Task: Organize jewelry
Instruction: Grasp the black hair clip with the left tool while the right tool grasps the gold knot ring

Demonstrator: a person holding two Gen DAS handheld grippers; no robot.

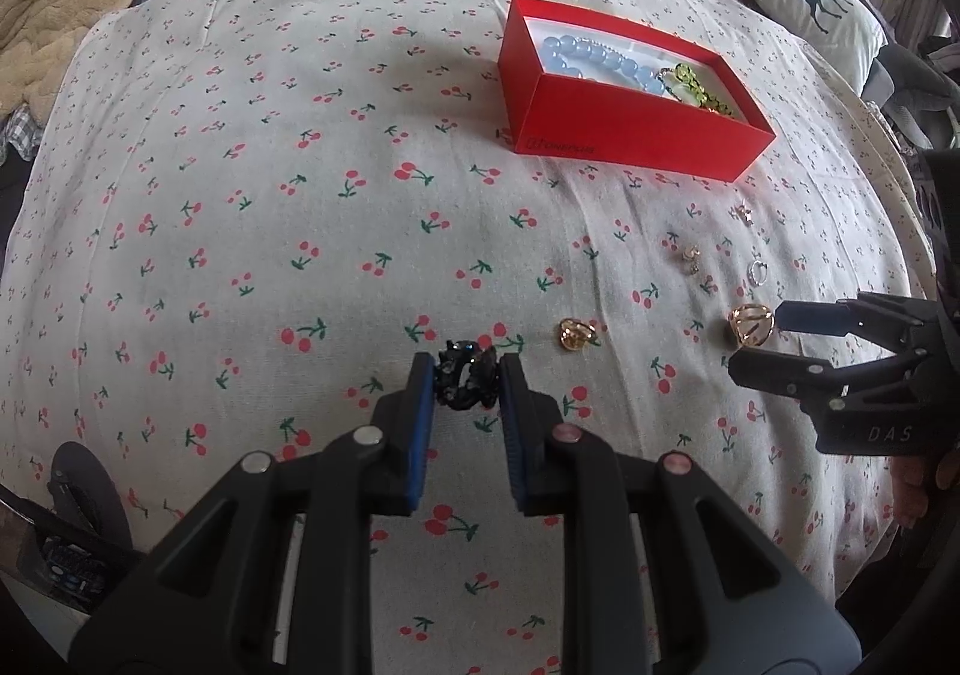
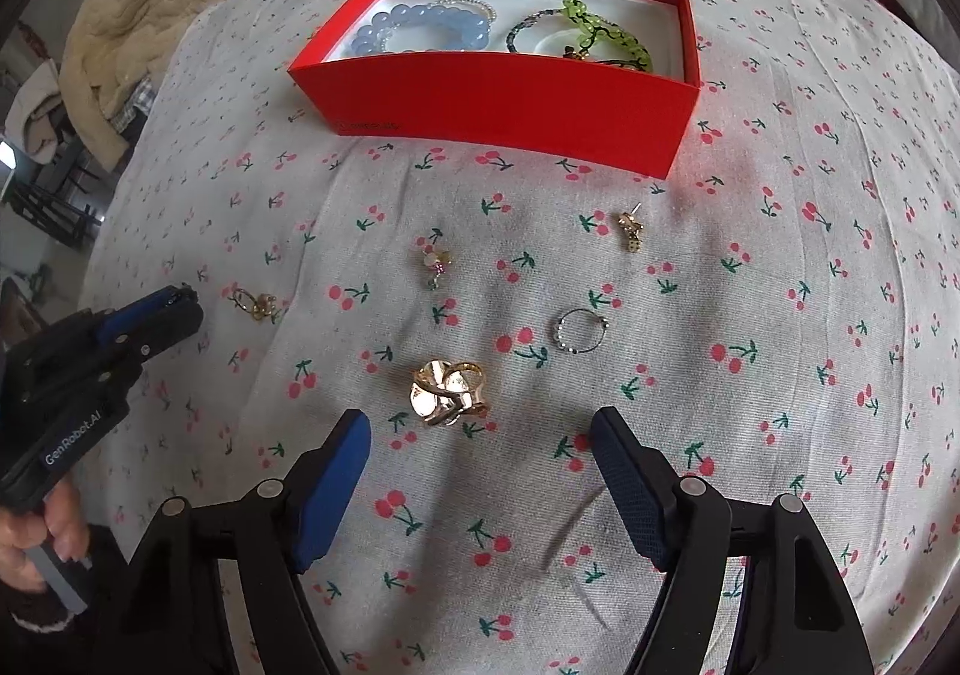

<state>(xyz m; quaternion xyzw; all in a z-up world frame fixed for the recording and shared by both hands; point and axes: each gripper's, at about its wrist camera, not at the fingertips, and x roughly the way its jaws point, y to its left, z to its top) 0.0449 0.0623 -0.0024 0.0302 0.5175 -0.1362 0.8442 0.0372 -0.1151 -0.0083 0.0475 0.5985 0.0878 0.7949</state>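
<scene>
Two grippers: left gripper (image 1: 467, 384) clamps black ring (image 1: 465, 382), bound for red box (image 1: 636, 132); right gripper (image 2: 480, 471) spread wide, lower centre, framing gold ring (image 2: 447, 393).

From my left camera, the box's near wall hides part of the blue bead bracelet (image 1: 591, 57). The black piece (image 1: 467, 382) between my left tongs (image 1: 465, 375) is too dark to identify.
</scene>
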